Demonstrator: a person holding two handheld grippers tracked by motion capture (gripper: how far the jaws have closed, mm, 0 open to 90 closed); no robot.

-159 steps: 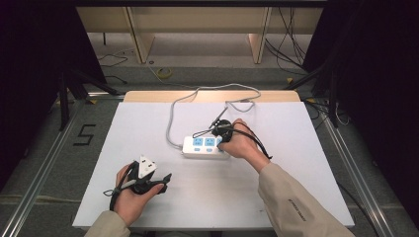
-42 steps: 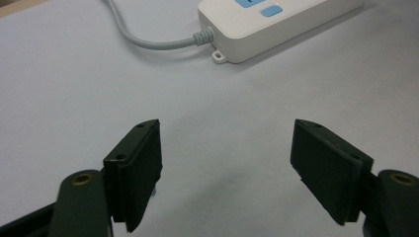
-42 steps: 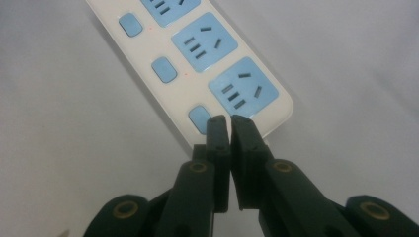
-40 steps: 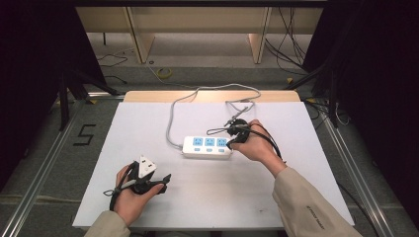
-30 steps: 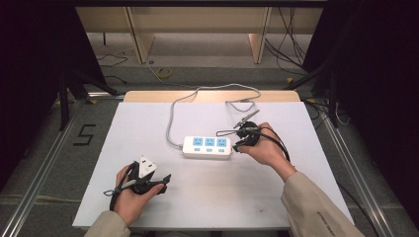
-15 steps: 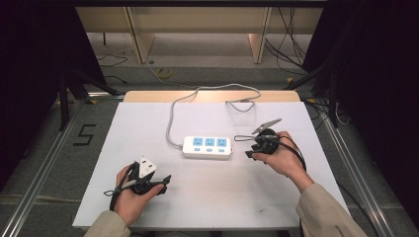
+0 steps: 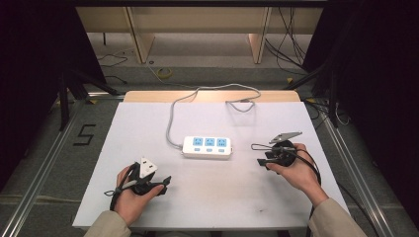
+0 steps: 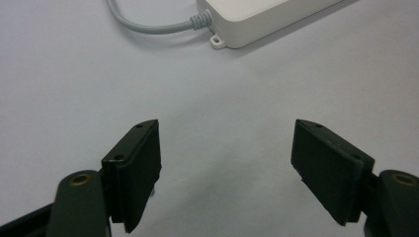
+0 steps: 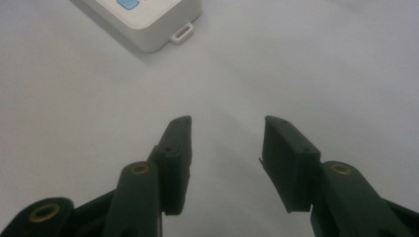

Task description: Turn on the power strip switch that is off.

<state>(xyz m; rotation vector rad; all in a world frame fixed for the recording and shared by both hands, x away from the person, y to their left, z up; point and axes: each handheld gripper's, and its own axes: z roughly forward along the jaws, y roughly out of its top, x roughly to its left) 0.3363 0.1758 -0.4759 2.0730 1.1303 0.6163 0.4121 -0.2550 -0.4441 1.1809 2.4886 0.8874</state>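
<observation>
Rightward and back toward the person went the right claw, which earlier had been at the right end of the power strip and now hovered well clear of it over bare white; its jaws had just been opening and stood apart with nothing between them, as the right gripper view also showed. Around the scene the room was dark at both sides, with black curtains, a grey floor, loose cables and pale wooden furniture legs behind. One white surface with a wooden far edge carried everything, and a black numeral 5 was marked on the floor to its left. The power strip, one in number, lay flat near the middle of the surface where it had been in the earlier frames, its three blue sockets facing up, and its one grey cord curved away from its left end to the far edge. Two hands came in from the near side, each with one claw. The left claw rested at the near left corner as before, its jaws wide open and empty, pointing toward the cord end of the strip.
</observation>
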